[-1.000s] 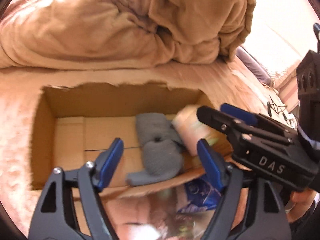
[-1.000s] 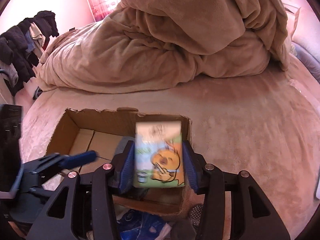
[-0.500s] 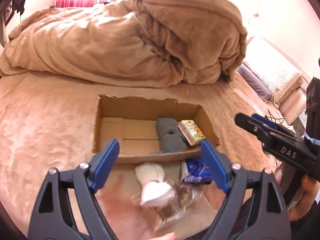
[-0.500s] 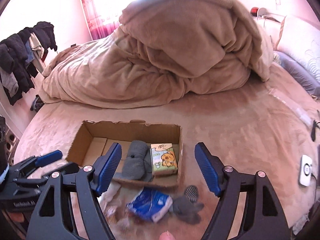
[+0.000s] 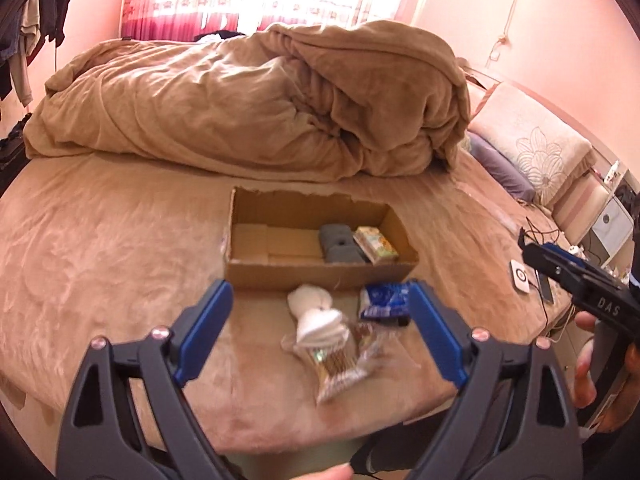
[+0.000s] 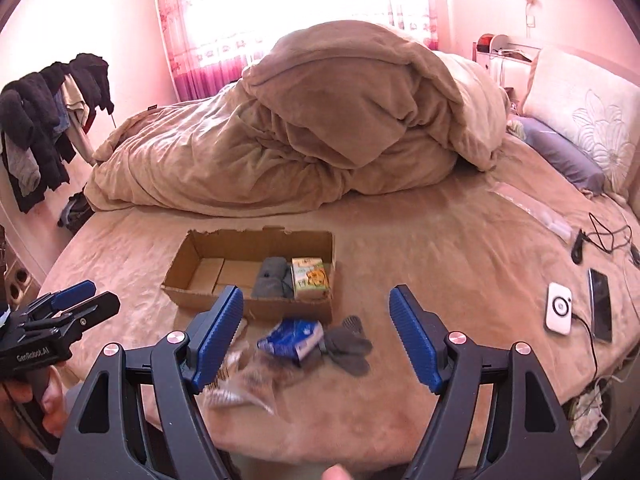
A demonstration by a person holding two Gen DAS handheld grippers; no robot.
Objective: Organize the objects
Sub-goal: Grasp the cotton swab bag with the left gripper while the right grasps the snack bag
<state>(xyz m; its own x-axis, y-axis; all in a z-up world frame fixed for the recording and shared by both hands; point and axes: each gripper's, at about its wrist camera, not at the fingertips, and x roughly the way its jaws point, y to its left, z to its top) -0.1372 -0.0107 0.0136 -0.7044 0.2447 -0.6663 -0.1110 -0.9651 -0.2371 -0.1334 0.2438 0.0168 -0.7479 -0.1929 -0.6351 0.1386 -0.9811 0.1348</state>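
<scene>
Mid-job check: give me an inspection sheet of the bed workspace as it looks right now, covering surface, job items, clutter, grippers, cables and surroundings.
Surface: tan bedspread, wrinkled, no spills seen.
Job's things: open cardboard box holds grey socks and a small carton side by side. In front of the box lie white socks, a blue packet, a clear snack bag and a grey glove.
Clutter: phone and white power bank at the bed's right.
Grippers: left gripper and right gripper both open and empty.
Cables: black cable loose near the phone.
Surroundings: heaped duvet, pillows, hanging clothes.
</scene>
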